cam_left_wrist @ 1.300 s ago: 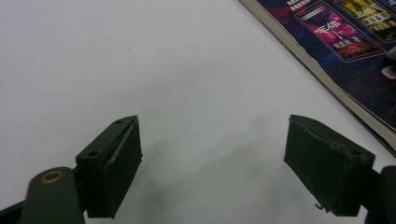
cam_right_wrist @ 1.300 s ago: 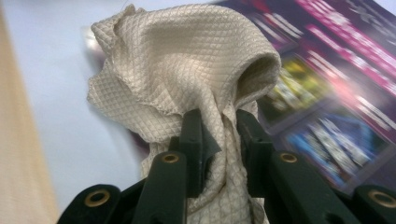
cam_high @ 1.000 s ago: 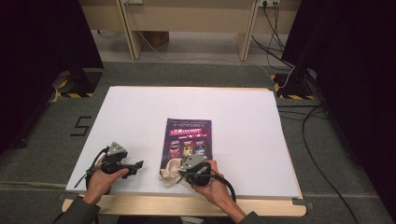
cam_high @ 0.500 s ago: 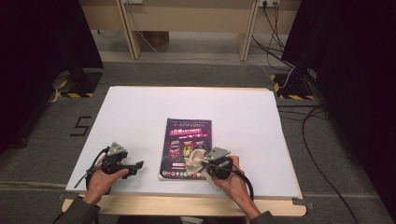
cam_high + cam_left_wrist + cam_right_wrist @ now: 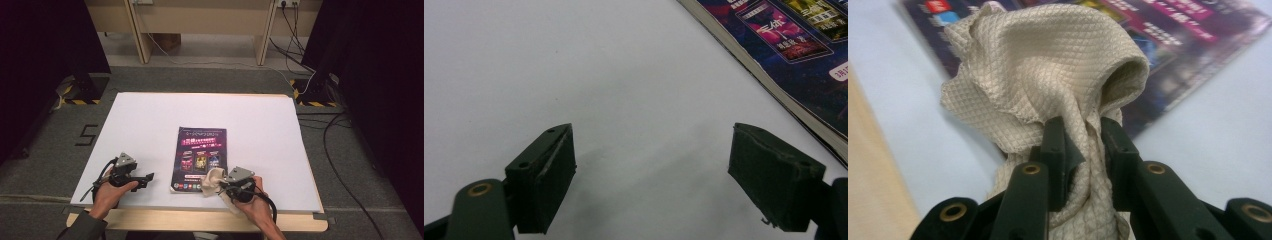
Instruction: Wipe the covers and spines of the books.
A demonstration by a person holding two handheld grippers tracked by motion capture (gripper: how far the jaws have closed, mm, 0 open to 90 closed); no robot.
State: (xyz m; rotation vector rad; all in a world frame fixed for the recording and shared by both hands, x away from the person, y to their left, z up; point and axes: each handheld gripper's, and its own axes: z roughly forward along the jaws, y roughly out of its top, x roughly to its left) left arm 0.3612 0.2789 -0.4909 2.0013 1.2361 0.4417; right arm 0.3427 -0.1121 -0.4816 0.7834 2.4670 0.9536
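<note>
At the left of the high view the left gripper (image 5: 145, 177) rests low on the white worktop (image 5: 150, 120), jaws spread wide with nothing between them — in the left gripper view only bare surface lies between the two black pads (image 5: 549, 177), and the spine edge of the magazine (image 5: 804, 60) runs past at the upper right, apart from them. This hand looks parked.

In the middle lies the magazine (image 5: 200, 157), flat, dark cover up, near the front edge of the worktop.

To the right, the right gripper (image 5: 220, 186) is clamped narrow on a bunched beige cloth (image 5: 211, 181); in the right gripper view the quilted cloth (image 5: 1048, 75) billows out above the jaws, which pinch its gathered neck. The cloth sits over the cover's lower right corner, seemingly touching it.

The step in hand looks like wiping the cover. The next move probably calls for keeping the pinch firm, pressing the cloth flat to the cover and sweeping across it — lightly enough that the magazine does not slide, or the idle left gripper may need to steady it.
</note>
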